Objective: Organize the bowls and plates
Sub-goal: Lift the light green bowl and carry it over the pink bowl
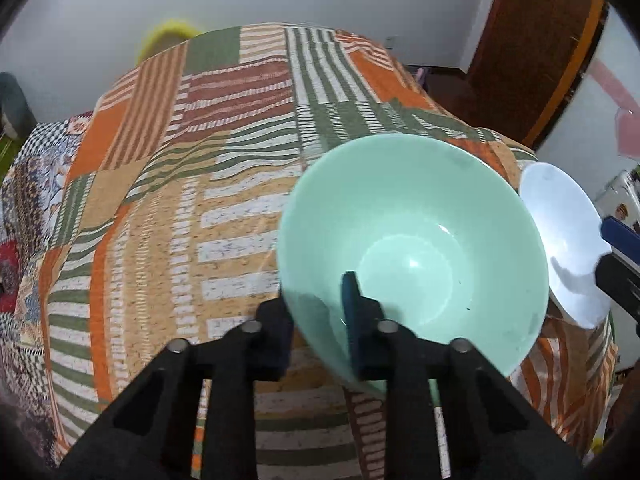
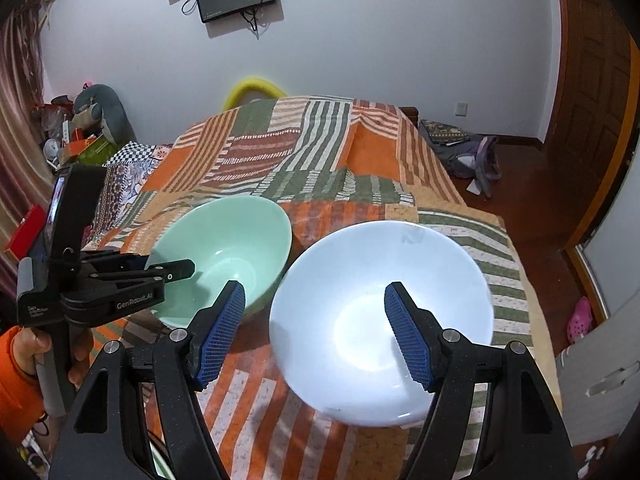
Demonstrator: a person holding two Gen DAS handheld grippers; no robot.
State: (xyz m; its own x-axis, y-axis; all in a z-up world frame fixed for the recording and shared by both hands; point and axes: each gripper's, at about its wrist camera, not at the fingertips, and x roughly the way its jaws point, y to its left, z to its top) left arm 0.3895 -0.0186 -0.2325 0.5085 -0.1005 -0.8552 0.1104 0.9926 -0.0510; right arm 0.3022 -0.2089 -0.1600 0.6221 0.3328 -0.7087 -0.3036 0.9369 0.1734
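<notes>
Left tool (image 1: pixel 320 320): clamped on the near rim of the green bowl (image 1: pixel 416 252), one blue pad inside the wall, the other finger outside it. Bowl sits on the patterned cloth (image 1: pixel 168 184) over the tabletop, near its front right corner.

Right tool (image 2: pixel 314 332): jaws apart, nothing between the pads; one finger over the white bowl (image 2: pixel 380 320), the other outside its left rim. White bowl lies just beside the green one, to its right; contact between them not resolvable.

Risks, as judged:
- Single-point rim grip on a smooth, deep bowl: likely to pivot or slip when lifted.
- Loose, wrinkled cloth may drag with a bowl.
- White bowl near the tabletop edge: a nudge from the unclosed right tool could push it off.
- Bowls could knock together if stacked quickly.
</notes>
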